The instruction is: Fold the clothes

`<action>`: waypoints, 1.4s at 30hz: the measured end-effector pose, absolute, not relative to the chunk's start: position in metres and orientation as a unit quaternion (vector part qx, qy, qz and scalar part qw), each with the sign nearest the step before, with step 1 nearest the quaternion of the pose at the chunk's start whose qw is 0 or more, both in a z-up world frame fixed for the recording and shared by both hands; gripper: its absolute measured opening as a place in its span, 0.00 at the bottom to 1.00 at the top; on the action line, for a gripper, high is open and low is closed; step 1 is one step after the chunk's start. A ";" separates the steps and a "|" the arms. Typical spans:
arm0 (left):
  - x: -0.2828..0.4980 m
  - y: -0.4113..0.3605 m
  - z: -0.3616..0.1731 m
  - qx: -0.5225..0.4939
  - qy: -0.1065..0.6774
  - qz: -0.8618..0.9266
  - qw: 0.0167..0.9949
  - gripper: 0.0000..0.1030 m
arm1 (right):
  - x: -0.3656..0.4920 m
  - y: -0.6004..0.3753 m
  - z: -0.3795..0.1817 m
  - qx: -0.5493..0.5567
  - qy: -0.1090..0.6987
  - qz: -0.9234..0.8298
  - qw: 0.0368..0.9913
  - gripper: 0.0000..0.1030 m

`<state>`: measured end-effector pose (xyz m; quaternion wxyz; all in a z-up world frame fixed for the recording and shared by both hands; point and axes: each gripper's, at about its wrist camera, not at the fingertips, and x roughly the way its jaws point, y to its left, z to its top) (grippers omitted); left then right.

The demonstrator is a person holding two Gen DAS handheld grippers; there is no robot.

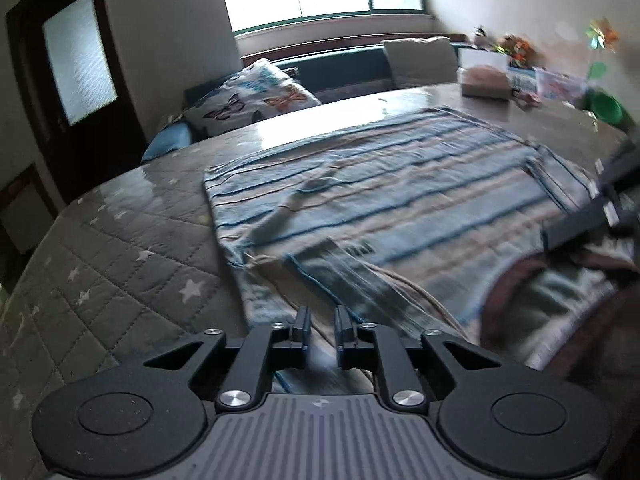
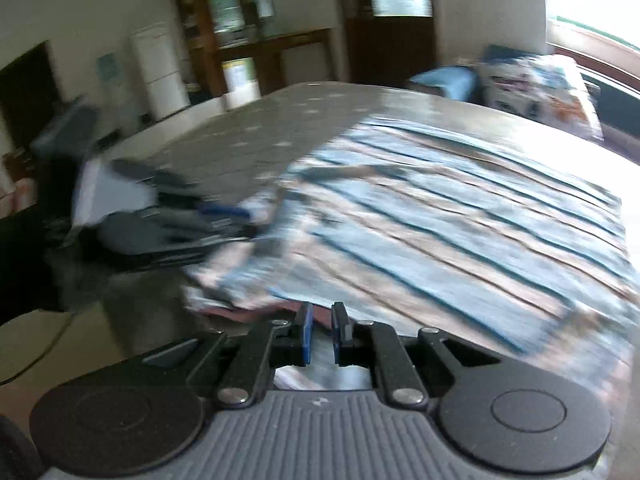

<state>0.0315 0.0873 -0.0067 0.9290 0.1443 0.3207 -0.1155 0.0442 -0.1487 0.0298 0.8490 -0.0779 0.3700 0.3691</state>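
Observation:
A blue, white and tan striped garment (image 1: 400, 200) lies spread on a grey quilted star-pattern table cover (image 1: 120, 240). My left gripper (image 1: 322, 328) sits at the garment's near edge, its jaws close together with striped cloth between them. My right gripper (image 2: 321, 330) is at the opposite near edge of the garment (image 2: 460, 216), jaws narrow with cloth between them. The left gripper also shows blurred at the left in the right wrist view (image 2: 192, 220), and the right gripper at the right edge of the left wrist view (image 1: 600, 216). Both views are motion-blurred.
A butterfly-print cushion (image 1: 256, 96) and a bench lie beyond the table's far edge under a window. Boxes, a tissue pack (image 1: 484, 80) and a green bowl (image 1: 608, 106) stand at the far right. A dark door (image 1: 68, 80) is at the left. Shelves (image 2: 240, 28) stand behind.

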 end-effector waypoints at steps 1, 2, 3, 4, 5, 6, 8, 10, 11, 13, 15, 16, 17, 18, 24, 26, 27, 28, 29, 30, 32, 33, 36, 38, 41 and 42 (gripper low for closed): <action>0.027 0.084 -0.007 0.152 0.318 -0.118 0.928 0.16 | 0.047 -0.160 0.030 -0.074 0.371 0.352 0.856 0.10; 0.022 0.082 -0.007 0.157 0.316 -0.121 0.928 0.18 | 0.048 -0.173 0.030 -0.071 0.370 0.333 0.864 0.10; 0.018 0.080 -0.007 0.161 0.316 -0.124 0.927 0.20 | 0.049 -0.183 0.030 -0.069 0.370 0.317 0.870 0.10; 0.014 0.078 -0.008 0.165 0.315 -0.126 0.926 0.23 | 0.050 -0.194 0.028 -0.067 0.372 0.299 0.876 0.10; 0.010 0.076 -0.009 0.170 0.314 -0.127 0.925 0.24 | 0.051 -0.206 0.026 -0.066 0.374 0.281 0.882 0.10; 0.007 0.074 -0.009 0.175 0.313 -0.128 0.925 0.24 | 0.052 -0.217 0.023 -0.069 0.376 0.261 0.886 0.10; 0.002 0.071 -0.010 0.184 0.311 -0.129 0.924 0.24 | 0.050 -0.232 0.015 -0.070 0.383 0.242 0.889 0.10; -0.001 0.070 -0.010 0.187 0.312 -0.130 0.922 0.24 | 0.045 -0.236 0.008 -0.078 0.383 0.238 0.889 0.13; -0.003 0.070 -0.010 0.187 0.313 -0.130 0.922 0.24 | 0.042 -0.238 0.004 -0.083 0.383 0.237 0.889 0.16; -0.006 0.070 -0.009 0.190 0.316 -0.131 0.920 0.25 | 0.033 -0.238 0.003 -0.103 0.373 0.242 0.890 0.20; -0.010 0.070 -0.009 0.195 0.318 -0.132 0.919 0.27 | 0.022 -0.238 0.004 -0.113 0.374 0.251 0.886 0.25; -0.012 0.071 -0.009 0.197 0.319 -0.133 0.918 0.27 | 0.018 -0.238 0.005 -0.117 0.375 0.256 0.883 0.28; -0.014 0.072 -0.008 0.199 0.320 -0.134 0.917 0.27 | 0.013 -0.239 0.006 -0.123 0.375 0.260 0.881 0.29; -0.016 0.072 -0.007 0.201 0.321 -0.135 0.916 0.28 | 0.010 -0.238 0.008 -0.130 0.376 0.264 0.878 0.30; -0.033 0.080 -0.002 0.233 0.314 -0.144 0.909 0.39 | -0.007 -0.251 0.024 -0.158 0.371 0.277 0.872 0.46; -0.036 0.082 -0.003 0.246 0.313 -0.152 0.905 0.43 | -0.010 -0.253 0.025 -0.185 0.370 0.281 0.866 0.47; -0.037 0.082 -0.004 0.254 0.312 -0.155 0.902 0.44 | -0.008 -0.253 0.024 -0.193 0.371 0.282 0.863 0.51; -0.039 0.081 -0.006 0.262 0.310 -0.158 0.900 0.46 | -0.007 -0.253 0.022 -0.201 0.372 0.283 0.861 0.52; -0.040 0.081 -0.007 0.271 0.309 -0.161 0.897 0.47 | -0.006 -0.253 0.020 -0.209 0.374 0.283 0.858 0.52; -0.041 0.080 -0.008 0.279 0.307 -0.164 0.895 0.47 | -0.004 -0.253 0.018 -0.214 0.376 0.283 0.856 0.52; -0.042 0.079 -0.010 0.296 0.301 -0.171 0.890 0.47 | 0.001 -0.253 0.014 -0.217 0.380 0.286 0.852 0.52; -0.042 0.078 -0.010 0.303 0.299 -0.176 0.888 0.47 | 0.004 -0.254 0.012 -0.216 0.381 0.291 0.851 0.52; -0.038 0.079 -0.009 0.312 0.297 -0.193 0.882 0.47 | 0.011 -0.256 0.013 -0.211 0.387 0.299 0.847 0.49; -0.034 0.080 -0.009 0.316 0.296 -0.205 0.877 0.47 | 0.017 -0.258 0.013 -0.202 0.393 0.302 0.845 0.42; -0.025 0.082 -0.007 0.313 0.303 -0.228 0.871 0.43 | 0.021 -0.258 0.014 -0.196 0.395 0.302 0.845 0.28; -0.022 0.083 -0.007 0.309 0.307 -0.236 0.869 0.41 | 0.022 -0.258 0.014 -0.195 0.396 0.301 0.845 0.25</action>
